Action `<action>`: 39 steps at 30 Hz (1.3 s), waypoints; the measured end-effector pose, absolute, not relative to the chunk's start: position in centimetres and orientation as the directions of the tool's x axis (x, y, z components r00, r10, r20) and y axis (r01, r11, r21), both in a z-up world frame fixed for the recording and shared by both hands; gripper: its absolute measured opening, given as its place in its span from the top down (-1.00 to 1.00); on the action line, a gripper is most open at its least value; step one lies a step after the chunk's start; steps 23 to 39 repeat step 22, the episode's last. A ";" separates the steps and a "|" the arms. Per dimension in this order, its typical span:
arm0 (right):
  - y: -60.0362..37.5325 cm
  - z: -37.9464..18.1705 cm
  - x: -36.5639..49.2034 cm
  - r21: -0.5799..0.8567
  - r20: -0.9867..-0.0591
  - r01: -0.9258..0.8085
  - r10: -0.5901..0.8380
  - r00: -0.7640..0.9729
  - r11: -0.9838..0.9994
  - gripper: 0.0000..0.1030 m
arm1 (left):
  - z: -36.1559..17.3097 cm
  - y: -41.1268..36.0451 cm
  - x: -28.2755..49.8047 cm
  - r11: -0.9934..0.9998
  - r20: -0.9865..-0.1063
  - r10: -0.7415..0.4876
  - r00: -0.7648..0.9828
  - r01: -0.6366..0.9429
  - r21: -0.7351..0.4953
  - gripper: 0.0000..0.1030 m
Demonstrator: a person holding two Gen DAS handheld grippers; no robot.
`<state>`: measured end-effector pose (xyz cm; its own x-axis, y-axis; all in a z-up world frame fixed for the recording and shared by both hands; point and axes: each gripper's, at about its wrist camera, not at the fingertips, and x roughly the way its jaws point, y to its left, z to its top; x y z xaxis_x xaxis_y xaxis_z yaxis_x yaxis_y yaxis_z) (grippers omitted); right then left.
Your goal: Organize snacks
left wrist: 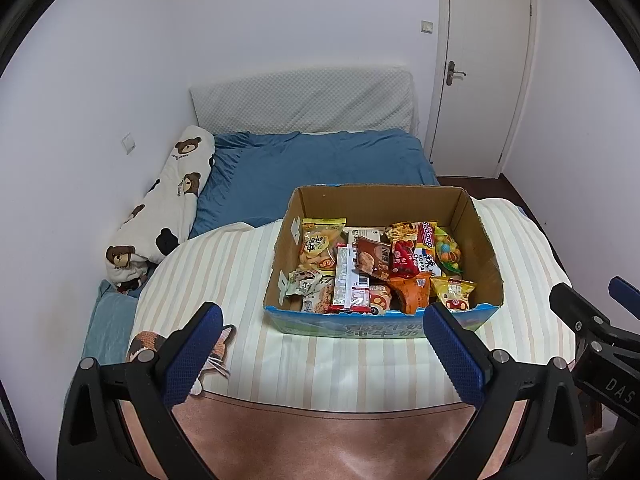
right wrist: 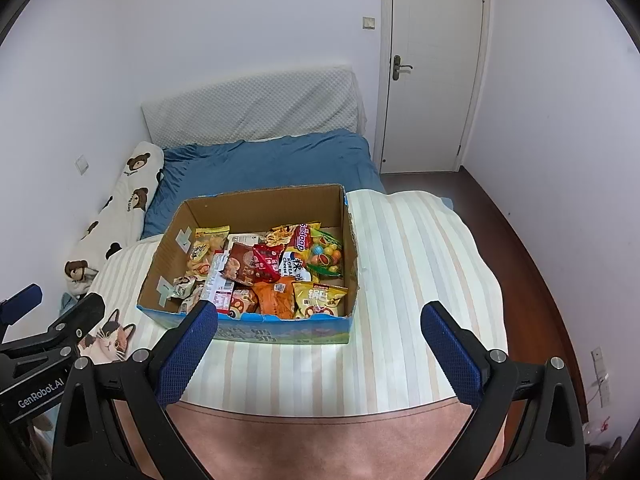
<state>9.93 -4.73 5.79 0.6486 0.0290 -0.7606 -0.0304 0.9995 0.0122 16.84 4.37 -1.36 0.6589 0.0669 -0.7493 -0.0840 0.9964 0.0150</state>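
An open cardboard box (left wrist: 476, 236) (right wrist: 168, 248) stands on a striped cloth on the bed, filled with several snack packets (left wrist: 372, 264) (right wrist: 264, 268): yellow, red, brown and orange bags. My left gripper (left wrist: 322, 320) is open and empty, held a little short of the box's front wall. My right gripper (right wrist: 320, 318) is open and empty, just in front of the box's near edge. Each gripper shows at the side of the other's view.
The striped cloth (left wrist: 224, 272) (right wrist: 420, 256) covers the near bed; blue bedding (left wrist: 312, 164) lies behind. A bear-print pillow (left wrist: 168, 204) lies along the left wall. A cat-print item (right wrist: 110, 338) lies at the cloth's left edge. A closed door (right wrist: 432, 68) is at back right.
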 end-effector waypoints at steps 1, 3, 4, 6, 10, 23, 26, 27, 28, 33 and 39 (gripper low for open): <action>-4.8 5.8 10.0 0.013 -0.760 -0.031 0.030 0.649 0.999 -1.00 | -1.3 4.4 16.8 0.996 -0.749 0.066 0.659 -0.084 0.014 -1.00; -4.7 5.8 9.9 0.012 -0.760 -0.031 0.029 0.649 0.999 -1.00 | -1.4 4.4 16.9 0.997 -0.748 0.069 0.660 -0.081 0.020 -1.00; -4.8 5.8 10.0 0.011 -0.760 -0.031 0.029 0.649 0.999 -1.00 | -1.3 4.3 16.8 0.997 -0.747 0.069 0.661 -0.081 0.020 -1.00; -4.8 5.9 9.9 0.011 -0.758 -0.030 0.028 0.651 0.999 -1.00 | -1.3 4.3 16.8 0.996 -0.747 0.068 0.661 -0.082 0.019 -1.00; -4.8 6.0 10.0 0.011 -0.758 -0.030 0.028 0.651 0.999 -1.00 | -1.3 4.3 16.8 0.996 -0.747 0.069 0.661 -0.082 0.020 -1.00; -4.9 6.3 10.0 0.008 -0.756 -0.029 0.025 0.654 1.000 -1.00 | -1.2 4.2 16.8 0.996 -0.746 0.070 0.663 -0.088 0.016 -1.00; -4.9 6.3 10.0 0.008 -0.756 -0.029 0.025 0.654 1.000 -1.00 | -1.2 4.2 16.8 0.996 -0.746 0.070 0.663 -0.088 0.016 -1.00; -4.9 6.3 10.0 0.008 -0.756 -0.029 0.025 0.654 1.000 -1.00 | -1.2 4.2 16.8 0.996 -0.746 0.070 0.663 -0.088 0.016 -1.00; -4.9 6.3 10.0 0.008 -0.756 -0.029 0.025 0.654 1.000 -1.00 | -1.2 4.2 16.8 0.996 -0.746 0.070 0.663 -0.088 0.016 -1.00; -4.9 6.3 10.0 0.008 -0.756 -0.029 0.025 0.654 1.000 -1.00 | -1.2 4.2 16.8 0.996 -0.746 0.070 0.663 -0.088 0.016 -1.00; -4.9 6.3 10.0 0.008 -0.756 -0.029 0.025 0.654 1.000 -1.00 | -1.2 4.2 16.8 0.996 -0.746 0.070 0.663 -0.088 0.016 -1.00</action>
